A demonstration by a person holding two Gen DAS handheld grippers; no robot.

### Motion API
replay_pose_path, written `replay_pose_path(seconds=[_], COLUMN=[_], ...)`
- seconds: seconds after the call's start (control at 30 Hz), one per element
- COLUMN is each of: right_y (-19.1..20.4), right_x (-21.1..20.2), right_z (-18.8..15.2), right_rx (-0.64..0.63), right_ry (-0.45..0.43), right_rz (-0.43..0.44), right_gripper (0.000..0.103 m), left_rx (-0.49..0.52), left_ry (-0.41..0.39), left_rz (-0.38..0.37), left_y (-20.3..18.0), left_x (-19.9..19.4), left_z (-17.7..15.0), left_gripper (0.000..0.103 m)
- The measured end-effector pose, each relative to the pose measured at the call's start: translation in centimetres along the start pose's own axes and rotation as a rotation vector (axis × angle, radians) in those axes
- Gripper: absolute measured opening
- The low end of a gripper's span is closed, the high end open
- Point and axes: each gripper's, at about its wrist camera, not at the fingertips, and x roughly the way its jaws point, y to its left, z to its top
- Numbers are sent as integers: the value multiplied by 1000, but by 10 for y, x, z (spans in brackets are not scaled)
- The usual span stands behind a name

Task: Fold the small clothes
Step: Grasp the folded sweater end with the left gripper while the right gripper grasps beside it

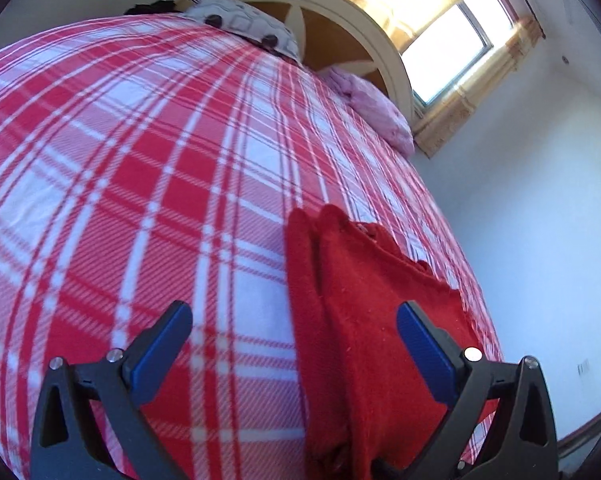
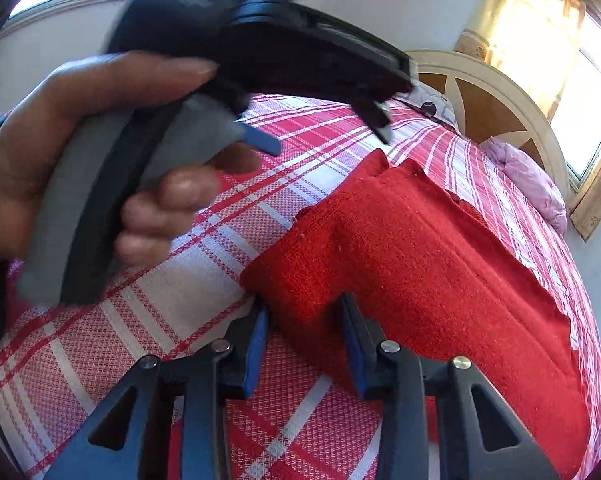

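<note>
A red knitted garment lies folded on the red and white plaid bed cover. My left gripper is open and empty, held above the cover with the garment's left edge between its blue pads. In the right wrist view the garment lies ahead. My right gripper is open, with the garment's near left corner between its fingers. The left gripper body, held in a hand, hovers above the bed at upper left in that view.
A cream and brown headboard stands at the far end of the bed. A patterned pillow and a pink pillow lie against it. A curtained window is at the right. The bed's right edge drops beside a white wall.
</note>
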Motion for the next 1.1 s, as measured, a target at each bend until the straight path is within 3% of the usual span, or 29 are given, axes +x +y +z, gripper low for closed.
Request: replay_pose_path(seconds=[0.13, 0.37, 0.47, 0.57, 0.63, 0.67, 0.7, 0.8, 0.87, 0.97, 1.03, 1.1], right_y=[1, 3, 4, 7, 10, 11, 12, 13, 12, 14, 13, 14], right_x=[2, 1, 0, -2, -3, -4, -4, -4, -4, -5, -5, -6], right_z=[1, 0, 0, -1, -1, -1, -1, -1, -1, -2, -1, 0], right_rx=[-4, -10, -12, -16, -20, -23, -24, -27, -31, -37, -36, -35], right_ry=[1, -2, -3, -6, -8, -8, -7, -6, -4, -4, -4, -5], right_rz=[-7, -18, -21, -33, -49, -53, -55, -57, -61, -67, -67, -66], right_gripper=[36, 36, 36, 36, 35, 35, 35, 35, 35, 35, 35, 35], left_rx=[91, 118, 118, 112, 99, 81, 54, 24, -17, -79, -90, -64], left_ry=[40, 119, 113, 117, 130, 144, 160, 160, 151, 144, 134, 127], left_rz=[60, 61, 73, 78, 69, 36, 2, -13, -17, -79, -108, -98], left_y=[-14, -22, -22, -20, -16, -13, -10, -7, -4, -1, -4, -11], left_x=[18, 43, 48, 50, 52, 53, 54, 54, 53, 52, 51, 51], left_z=[12, 15, 17, 22, 25, 25, 25, 24, 24, 23, 23, 22], left_gripper=[100, 86, 82, 60, 27, 18, 14, 15, 25, 44, 63, 68])
